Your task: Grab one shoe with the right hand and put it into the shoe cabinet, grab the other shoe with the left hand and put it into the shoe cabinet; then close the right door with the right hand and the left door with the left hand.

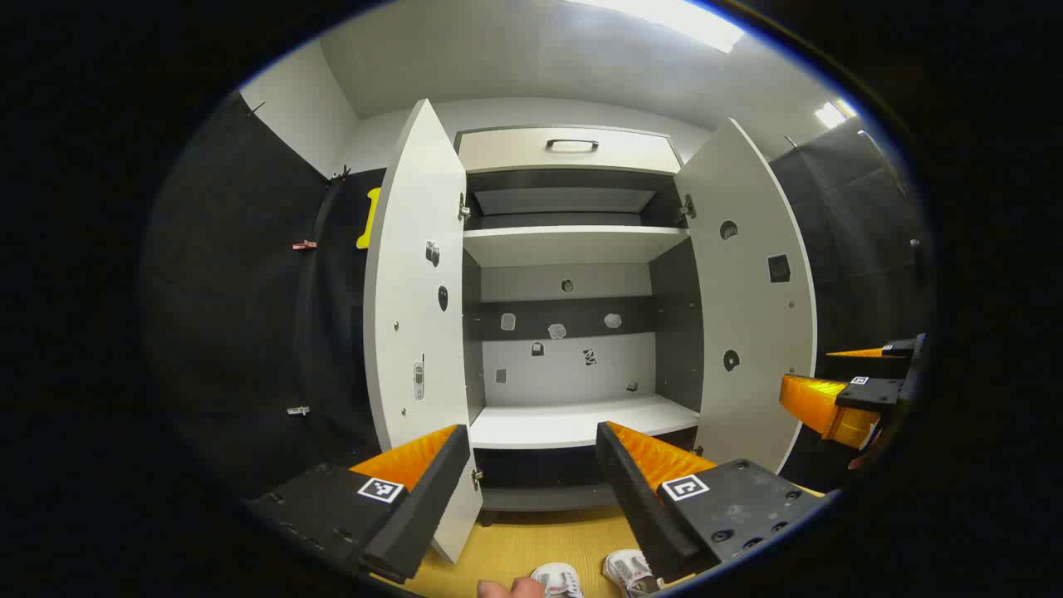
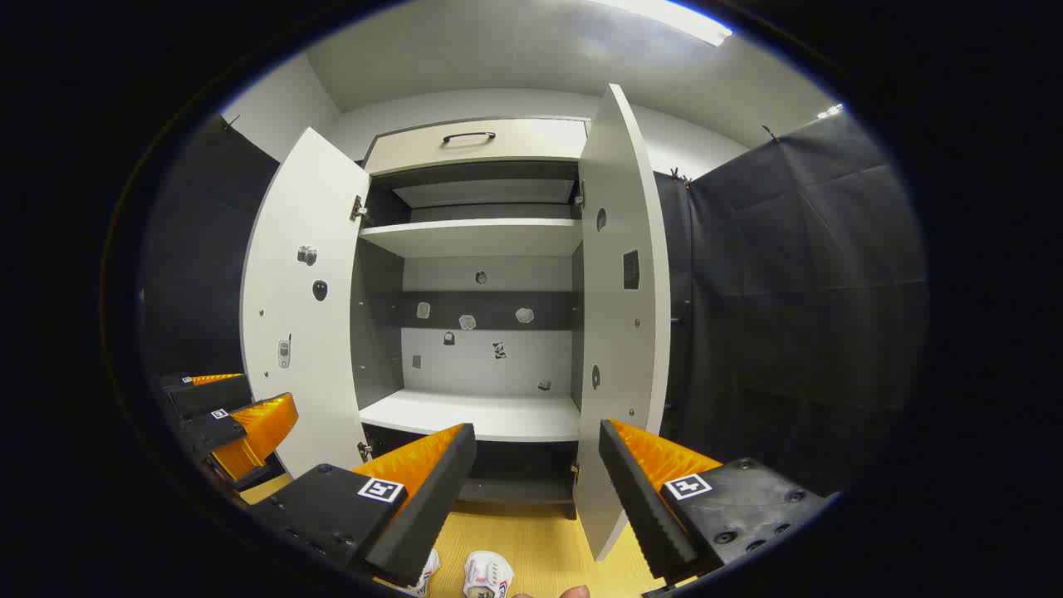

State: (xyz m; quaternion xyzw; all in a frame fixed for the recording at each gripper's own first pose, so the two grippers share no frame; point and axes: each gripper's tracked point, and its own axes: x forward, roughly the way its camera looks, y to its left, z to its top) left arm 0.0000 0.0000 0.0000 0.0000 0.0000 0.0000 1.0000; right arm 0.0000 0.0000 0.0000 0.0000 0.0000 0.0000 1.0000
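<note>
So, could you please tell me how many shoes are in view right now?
2. Both sit on the floor in front of the open cabinet, side by side: the left shoe and the right shoe. Only their front parts show.

Shoe cabinet [image 1: 573, 249], frame centre: smooth matt panels, pale doors and shelves, darker matt inner walls. Drawer handle [image 1: 572, 145], upper centre: dark metal look. Floor [image 1: 515, 548], lower centre: wood-grain finish. Shoes [image 1: 556, 579], bottom edge: white, material unclear.
</note>
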